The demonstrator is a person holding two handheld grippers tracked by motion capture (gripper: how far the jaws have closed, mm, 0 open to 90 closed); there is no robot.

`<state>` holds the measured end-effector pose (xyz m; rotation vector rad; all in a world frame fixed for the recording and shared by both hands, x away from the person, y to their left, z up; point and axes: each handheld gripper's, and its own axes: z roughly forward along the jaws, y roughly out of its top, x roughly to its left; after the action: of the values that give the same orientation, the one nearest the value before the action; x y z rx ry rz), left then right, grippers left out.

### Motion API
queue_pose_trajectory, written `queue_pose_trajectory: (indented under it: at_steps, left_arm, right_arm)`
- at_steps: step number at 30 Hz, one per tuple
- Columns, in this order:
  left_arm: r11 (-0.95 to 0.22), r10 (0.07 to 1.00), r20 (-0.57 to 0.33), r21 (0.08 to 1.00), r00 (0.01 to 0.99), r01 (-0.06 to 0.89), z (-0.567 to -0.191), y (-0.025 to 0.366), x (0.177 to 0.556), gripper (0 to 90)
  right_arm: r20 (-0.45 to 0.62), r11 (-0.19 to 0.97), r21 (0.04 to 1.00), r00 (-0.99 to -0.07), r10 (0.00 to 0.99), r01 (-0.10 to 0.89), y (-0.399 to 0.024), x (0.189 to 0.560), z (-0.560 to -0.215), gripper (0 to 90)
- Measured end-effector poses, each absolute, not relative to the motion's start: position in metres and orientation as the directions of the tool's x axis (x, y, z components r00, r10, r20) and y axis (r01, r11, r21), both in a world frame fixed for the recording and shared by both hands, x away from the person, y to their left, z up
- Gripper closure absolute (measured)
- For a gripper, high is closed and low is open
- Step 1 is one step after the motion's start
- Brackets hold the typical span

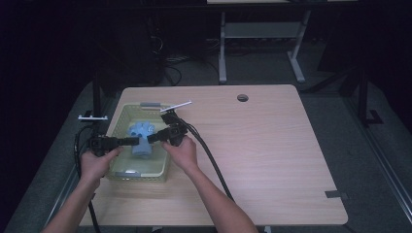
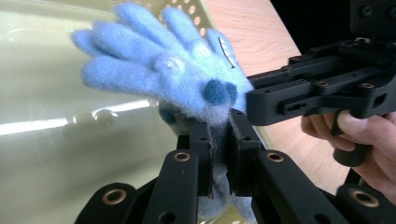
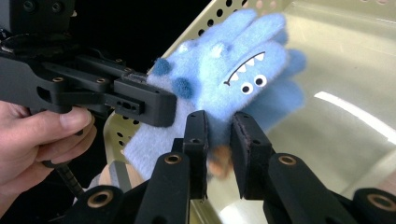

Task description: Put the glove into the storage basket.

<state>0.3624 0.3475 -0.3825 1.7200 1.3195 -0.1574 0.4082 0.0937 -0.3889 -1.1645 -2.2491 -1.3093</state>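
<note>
Clamped tight on the cuff of a fluffy blue glove (image 2: 187, 79), the left gripper (image 2: 219, 154), with fabric pinched between its pads and the cuff's lower end cut off below the picture's edge. In the right gripper view, the right gripper (image 3: 219, 154) with a narrow gap between its pads, glove fabric just ahead of and between them; impossible to tell whether the pads press on it. Something orange-brown low between those jaws, too blurred to name. Past the fingers, the glove's toothy mouth and googly eyes facing the right gripper, dark blue spots facing the left. Glove held up inside a pale green basket (image 1: 160, 171), with its fingers spread beyond both sets of jaws. From above, left gripper (image 1: 138, 141) and right gripper (image 1: 149, 139) nearly tip to tip over the basket, the glove (image 1: 142, 137) partly covered by them. Both hands wrapped round the handles, the left hand (image 1: 97, 162) beside the basket's left wall, the right hand (image 1: 180, 153) at its right wall. Cables trailing back toward the person. Under the basket, a light wooden table (image 1: 262, 160) with a round hole (image 1: 242, 98) far beyond the jaws and a strip of grey tape (image 1: 336, 195) at its near right corner. Farther off, a very dark room: grey floor, white legs of another table (image 1: 257, 34), tangled cords barely visible.
</note>
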Motion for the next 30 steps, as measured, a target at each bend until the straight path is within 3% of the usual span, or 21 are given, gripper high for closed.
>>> queue_pose_trajectory:
  at_steps: [7, 22, 28, 30]
  left_arm:
    - [-0.018, 0.728, -0.558, 0.566, 0.399, 0.824, -0.388, 0.346, 0.368, 82.4]
    - [-0.091, 0.830, -0.469, 0.420, 0.302, 0.903, -0.408, 0.334, 0.382, 79.9]
    - [-0.065, 0.853, -0.455, 0.391, 0.254, 0.918, -0.409, 0.334, 0.384, 63.9]
    - [-0.057, 0.855, -0.454, 0.395, 0.249, 0.917, -0.408, 0.335, 0.385, 62.5]
  right_arm:
    - [0.595, 0.254, 0.584, -0.620, 0.511, 0.771, 0.089, 0.407, -0.389, 75.6]
    - [0.589, 0.257, 0.600, -0.636, 0.500, 0.758, 0.081, 0.402, -0.390, 74.6]
    - [0.589, 0.258, 0.601, -0.637, 0.497, 0.757, 0.078, 0.401, -0.390, 73.7]
    - [0.588, 0.259, 0.603, -0.639, 0.496, 0.755, 0.077, 0.401, -0.390, 73.7]
